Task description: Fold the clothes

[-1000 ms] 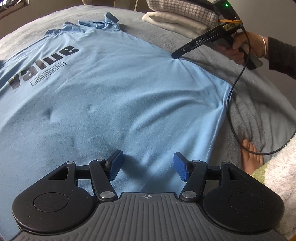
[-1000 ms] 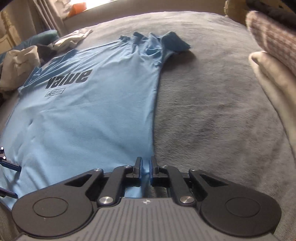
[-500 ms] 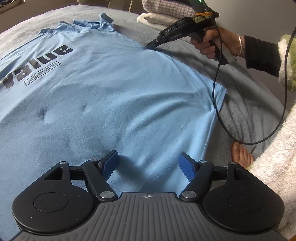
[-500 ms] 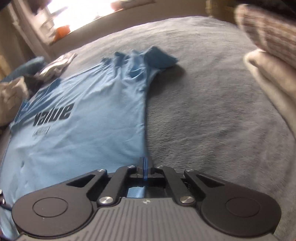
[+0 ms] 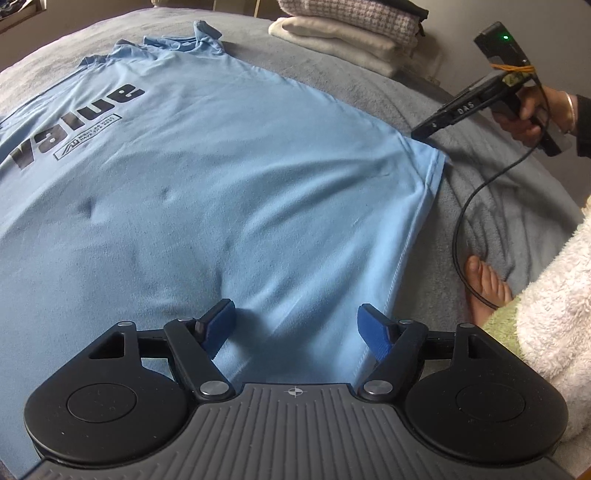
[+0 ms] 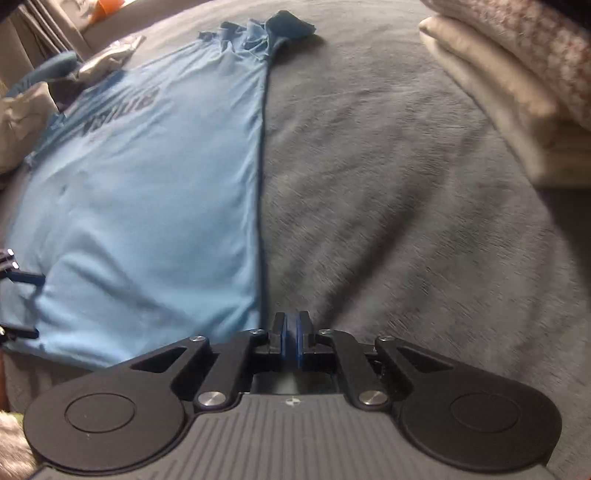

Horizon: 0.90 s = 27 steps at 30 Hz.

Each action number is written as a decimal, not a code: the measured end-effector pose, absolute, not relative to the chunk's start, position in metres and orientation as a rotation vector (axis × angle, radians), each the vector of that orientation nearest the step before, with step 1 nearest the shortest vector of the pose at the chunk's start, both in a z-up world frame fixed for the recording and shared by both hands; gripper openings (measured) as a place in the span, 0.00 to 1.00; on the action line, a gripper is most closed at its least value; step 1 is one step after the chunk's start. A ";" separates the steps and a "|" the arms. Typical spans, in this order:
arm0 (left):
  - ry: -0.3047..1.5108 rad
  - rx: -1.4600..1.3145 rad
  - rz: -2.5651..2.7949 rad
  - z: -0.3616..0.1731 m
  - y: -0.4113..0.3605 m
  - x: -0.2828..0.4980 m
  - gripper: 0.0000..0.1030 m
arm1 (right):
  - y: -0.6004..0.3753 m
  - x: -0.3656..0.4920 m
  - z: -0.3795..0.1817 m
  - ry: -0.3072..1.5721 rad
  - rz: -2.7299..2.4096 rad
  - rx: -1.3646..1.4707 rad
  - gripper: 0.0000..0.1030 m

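Observation:
A light blue T-shirt (image 5: 221, 184) printed "value" lies flat, face up, on a grey blanket (image 6: 406, 221), its collar at the far end. My left gripper (image 5: 295, 328) hangs open just over the shirt near its bottom hem, with only cloth below its blue pads. A hand holds my right gripper (image 5: 419, 133) at the shirt's right hem corner. In the right wrist view the right gripper (image 6: 291, 332) is shut, pads together over the blanket. The T-shirt's (image 6: 147, 221) side edge runs just left of them. The left gripper's fingertips (image 6: 22, 277) show at the frame's left edge.
A stack of folded cream and checked clothes (image 5: 343, 33) sits at the far right of the bed (image 6: 517, 92). A bare foot (image 5: 484, 291), a black cable (image 5: 465, 206) and a fluffy white sleeve (image 5: 554, 314) are by the near right edge. Loose clothes (image 6: 22, 125) lie far left.
My right gripper went up the shirt's side edge, then came back to the hem corner. The edge it held now lies left of its shut pads. The left gripper stayed open.

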<state>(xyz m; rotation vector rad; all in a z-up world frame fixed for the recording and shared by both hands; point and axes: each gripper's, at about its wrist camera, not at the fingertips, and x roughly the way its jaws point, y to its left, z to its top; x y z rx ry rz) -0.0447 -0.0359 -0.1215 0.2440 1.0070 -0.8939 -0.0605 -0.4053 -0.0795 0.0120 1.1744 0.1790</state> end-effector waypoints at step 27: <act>1.161 0.238 -0.756 -0.105 0.016 -0.096 0.71 | -0.175 -0.069 -0.072 0.989 0.759 -0.391 0.07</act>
